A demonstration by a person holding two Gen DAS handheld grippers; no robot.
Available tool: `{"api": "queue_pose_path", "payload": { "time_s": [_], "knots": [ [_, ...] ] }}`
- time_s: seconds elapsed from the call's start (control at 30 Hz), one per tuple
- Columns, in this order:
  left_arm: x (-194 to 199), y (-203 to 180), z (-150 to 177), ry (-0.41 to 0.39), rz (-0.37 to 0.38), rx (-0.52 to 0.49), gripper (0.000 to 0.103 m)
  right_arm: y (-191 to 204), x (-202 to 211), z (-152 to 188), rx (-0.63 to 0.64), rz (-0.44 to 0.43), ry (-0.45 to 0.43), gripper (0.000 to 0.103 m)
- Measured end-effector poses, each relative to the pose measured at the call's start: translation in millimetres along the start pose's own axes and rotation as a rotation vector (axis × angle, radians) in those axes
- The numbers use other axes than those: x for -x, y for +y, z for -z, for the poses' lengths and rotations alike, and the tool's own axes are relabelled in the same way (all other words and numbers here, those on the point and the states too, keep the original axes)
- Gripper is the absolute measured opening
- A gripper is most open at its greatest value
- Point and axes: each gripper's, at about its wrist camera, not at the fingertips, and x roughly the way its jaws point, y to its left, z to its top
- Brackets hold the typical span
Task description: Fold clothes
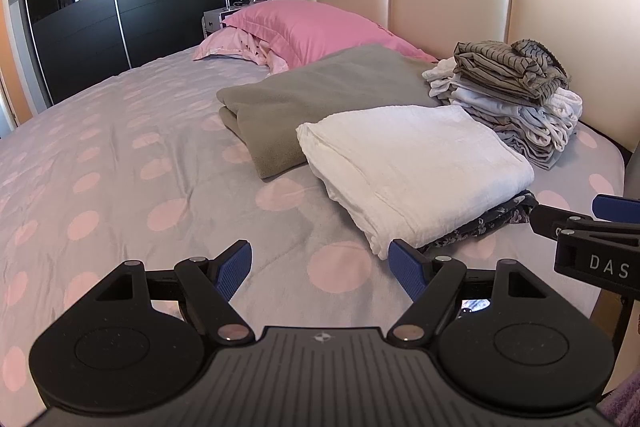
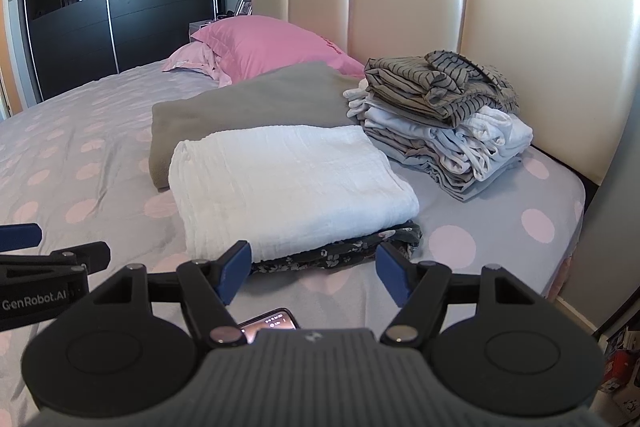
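Bed (image 2: 100, 155): grey cover with pink dots.
Grey blanket (image 2: 256, 99): soft, folded, near pillows.
White cloth (image 2: 288, 183): crinkled, folded rectangle, long axis toward headboard, atop dark floral garment (image 2: 340, 257).
Stack (image 2: 440, 131): folded clothes, striped top.
Left claw (image 1: 320, 269): wide open, empty.
Right claw (image 2: 314, 273): wide open, empty.
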Motion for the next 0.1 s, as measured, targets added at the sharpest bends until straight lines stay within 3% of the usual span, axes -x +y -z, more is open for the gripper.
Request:
{"api": "queue_pose_path", "payload": {
  "time_s": [0.1],
  "knots": [
    [1.3,-1.0,0.9,-0.007,0.004,-0.004,0.075,0.2,-0.1,0.2,0.005,-0.001,-0.001,0.071]
  ]
}}
